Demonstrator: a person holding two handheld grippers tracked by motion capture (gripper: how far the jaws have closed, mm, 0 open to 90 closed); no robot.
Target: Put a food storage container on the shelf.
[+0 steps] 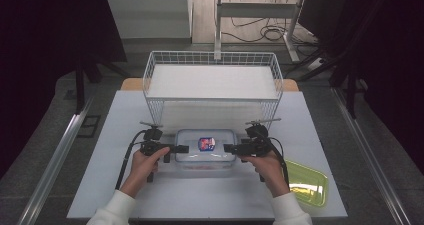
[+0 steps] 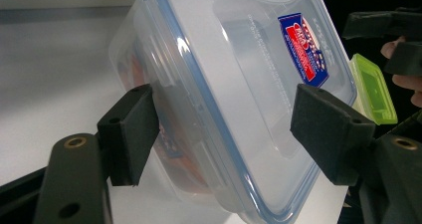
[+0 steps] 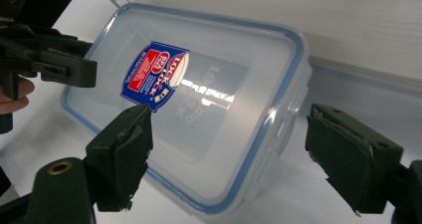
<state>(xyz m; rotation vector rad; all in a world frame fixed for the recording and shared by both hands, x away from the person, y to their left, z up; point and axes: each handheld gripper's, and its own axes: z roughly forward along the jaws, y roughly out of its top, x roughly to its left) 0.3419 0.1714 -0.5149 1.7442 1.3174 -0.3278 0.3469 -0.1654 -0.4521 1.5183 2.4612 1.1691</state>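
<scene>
A clear plastic container with a blue-sealed lid and a red and blue sticker lies flat mid-table, something red inside it. My left gripper reaches in at its left end. In the left gripper view the left gripper straddles that end, one pad against the wall under the rim, the other on the lid: shut on the container. My right gripper faces it at the right end. Its jaws stand wide open around the container, with the right pad clear of it.
A white wire basket stands behind the container at the table's far side. A green lid lies near the front right corner. Bare white table stretches to the left. The person's hands hold both grippers from the near edge.
</scene>
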